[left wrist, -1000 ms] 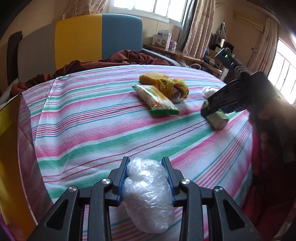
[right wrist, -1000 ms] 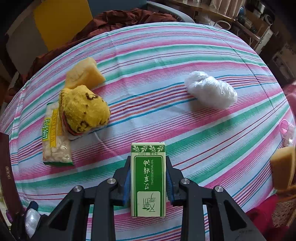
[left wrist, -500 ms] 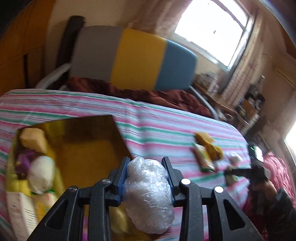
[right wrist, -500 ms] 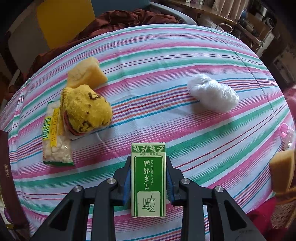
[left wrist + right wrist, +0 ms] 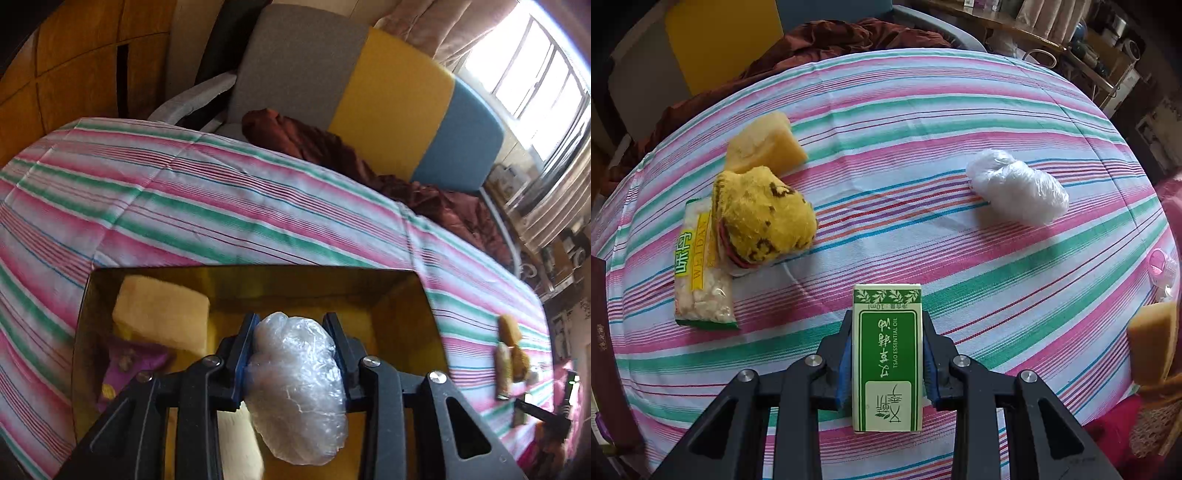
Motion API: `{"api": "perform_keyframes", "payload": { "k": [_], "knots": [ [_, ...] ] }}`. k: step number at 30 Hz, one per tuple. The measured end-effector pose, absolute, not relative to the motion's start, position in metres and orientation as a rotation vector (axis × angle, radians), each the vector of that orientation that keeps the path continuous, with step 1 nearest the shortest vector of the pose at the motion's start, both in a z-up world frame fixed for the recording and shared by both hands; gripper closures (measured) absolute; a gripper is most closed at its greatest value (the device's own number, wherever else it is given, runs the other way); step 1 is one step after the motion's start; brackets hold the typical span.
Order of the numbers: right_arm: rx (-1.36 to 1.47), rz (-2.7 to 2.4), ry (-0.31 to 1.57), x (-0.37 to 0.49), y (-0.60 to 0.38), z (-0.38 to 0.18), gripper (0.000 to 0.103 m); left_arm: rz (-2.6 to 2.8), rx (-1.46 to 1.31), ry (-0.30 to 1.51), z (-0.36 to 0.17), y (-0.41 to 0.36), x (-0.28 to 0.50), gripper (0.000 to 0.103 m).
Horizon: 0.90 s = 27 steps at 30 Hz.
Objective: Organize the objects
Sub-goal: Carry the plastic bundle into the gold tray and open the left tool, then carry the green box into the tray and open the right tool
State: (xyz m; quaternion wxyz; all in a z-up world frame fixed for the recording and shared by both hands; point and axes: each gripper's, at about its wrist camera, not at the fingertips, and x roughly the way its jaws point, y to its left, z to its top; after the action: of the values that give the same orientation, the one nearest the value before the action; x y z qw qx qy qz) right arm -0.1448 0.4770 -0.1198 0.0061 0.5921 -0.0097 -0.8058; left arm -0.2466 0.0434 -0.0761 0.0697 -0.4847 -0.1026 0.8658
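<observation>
Partway: yellow box (image 5: 399,306) holds a sponge (image 5: 162,314) already. Left gripper (image 5: 291,332) fingers clamp a plastic-wrapped bundle (image 5: 295,387) above it. Right gripper (image 5: 886,343) fingers grip the essential oil carton (image 5: 886,354); sponge wedge (image 5: 764,147), yellow cloth (image 5: 761,218), snack packet (image 5: 698,273), second bundle (image 5: 1015,188) left on the bed.

sponge (image 5: 162,314) in box (image 5: 255,271) (far left corner), bag (image 5: 295,387) above

Green-and-white carton (image 5: 886,358), yellow towel (image 5: 762,216), pink-green striped bedsheet (image 5: 923,110).

open yellow box (image 5: 402,295) under left fingers, sponge (image 5: 162,314) filling its left corner, bare striped cloth (image 5: 905,236) ahead of right fingers, yellow towel (image 5: 761,218) left, plastic bundle (image 5: 1019,192) right
</observation>
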Motion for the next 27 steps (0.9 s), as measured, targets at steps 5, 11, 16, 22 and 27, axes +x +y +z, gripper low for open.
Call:
{"api": "perform_keyframes", "payload": {
  "k": [5, 11, 16, 22, 27],
  "knots": [
    [1.854, -2.524, -0.035, -0.143, 0.476, -0.119, 0.07, 2.591, -1.584, -0.296, -0.104, 0.037, -0.275, 0.059],
    [1.849, -2.528, -0.021, -0.142, 0.474, -0.116, 0.069, 2.634, -1.539, -0.298, -0.098, 0.035, -0.262, 0.055],
    [1.847, -2.534, -0.009, -0.142, 0.474, -0.112, 0.069, 2.692, -1.441, -0.29, -0.074, 0.036, -0.224, 0.055],
    [1.846, -2.539, 0.011, -0.141, 0.472, -0.109, 0.069, 2.763, -1.259, -0.149, -0.043, 0.052, -0.156, 0.055],
    [1.841, -2.548, 0.017, -0.138, 0.462, -0.112, 0.072, 2.816, -1.123, -0.099, -0.025, 0.062, -0.1, 0.055]
  ]
}}
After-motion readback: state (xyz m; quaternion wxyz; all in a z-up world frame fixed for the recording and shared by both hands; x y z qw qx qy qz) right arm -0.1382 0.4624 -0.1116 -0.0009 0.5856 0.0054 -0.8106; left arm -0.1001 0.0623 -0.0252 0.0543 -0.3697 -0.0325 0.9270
